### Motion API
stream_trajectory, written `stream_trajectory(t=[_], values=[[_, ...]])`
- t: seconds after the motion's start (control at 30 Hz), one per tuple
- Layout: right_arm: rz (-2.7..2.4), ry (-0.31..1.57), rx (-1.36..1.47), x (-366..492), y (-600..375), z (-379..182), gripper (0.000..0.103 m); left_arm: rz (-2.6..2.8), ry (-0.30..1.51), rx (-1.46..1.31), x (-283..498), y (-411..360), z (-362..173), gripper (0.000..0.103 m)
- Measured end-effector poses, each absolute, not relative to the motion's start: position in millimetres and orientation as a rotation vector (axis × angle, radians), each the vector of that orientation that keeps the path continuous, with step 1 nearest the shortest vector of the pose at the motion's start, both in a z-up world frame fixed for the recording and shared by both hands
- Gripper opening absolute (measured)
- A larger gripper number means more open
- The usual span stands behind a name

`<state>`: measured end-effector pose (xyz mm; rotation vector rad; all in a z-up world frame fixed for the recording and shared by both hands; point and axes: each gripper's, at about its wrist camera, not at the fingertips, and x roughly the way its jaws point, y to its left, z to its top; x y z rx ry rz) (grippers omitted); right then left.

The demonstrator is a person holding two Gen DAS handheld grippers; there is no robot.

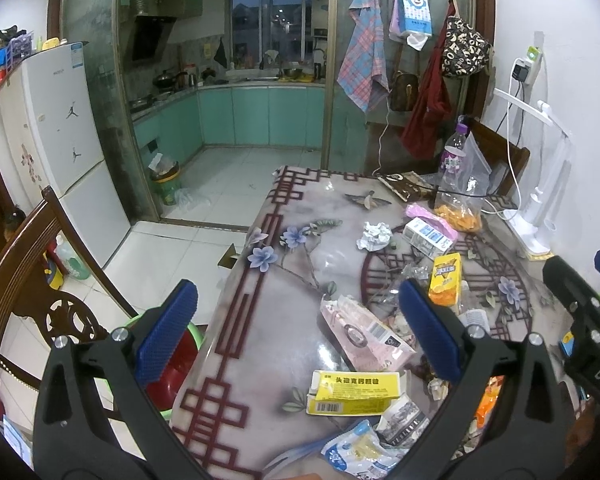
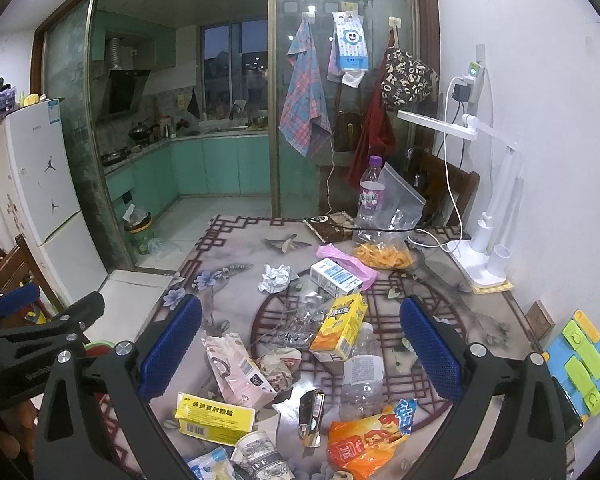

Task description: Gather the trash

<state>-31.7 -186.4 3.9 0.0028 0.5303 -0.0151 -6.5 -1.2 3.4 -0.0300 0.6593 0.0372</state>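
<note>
Above the littered table [image 2: 440,276], both hand-held grippers, left [image 1: 300,332] and right [image 2: 300,344], hang wide open, gripping nothing. Yellow box [image 2: 215,416] lies near; far right, clear bag [image 2: 388,236] holds orange snacks.

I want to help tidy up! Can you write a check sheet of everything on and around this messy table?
Surface: patterned floral table cover, mostly littered.
Job's things: crumpled white paper ball, flat yellow medicine box, pink foil pouch, yellow drink carton, empty clear plastic bottle lying down, orange snack wrapper.
Clutter: white desk lamp, upright purple-capped bottle, clear bag of orange snacks.
Grippers: left gripper open, holding nothing; right gripper open, holding nothing.
Cables: white cable from wall plug to the lamp; black cable across the snack bag.
Surroundings: white fridge, green bin on the kitchen floor, wooden chair.
</note>
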Motion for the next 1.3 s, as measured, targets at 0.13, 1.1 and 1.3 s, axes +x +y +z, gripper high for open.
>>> stream_trajectory(t=[0.13,1.1,1.3], values=[[-0.019,0.529,0.0,-32,-186,4,0.096,0.034,0.658,-0.022,-7,-3,3,0.099],[-0.038,0.519,-0.012,-35,-189,5,0.096,-0.014,0.707,-0.04,-5,-12,-5,0.099],[-0.041,0.536,-0.015,-31,-195,-2,0.096,-0.032,0.733,-0.095,0,-6,-15,0.099]])
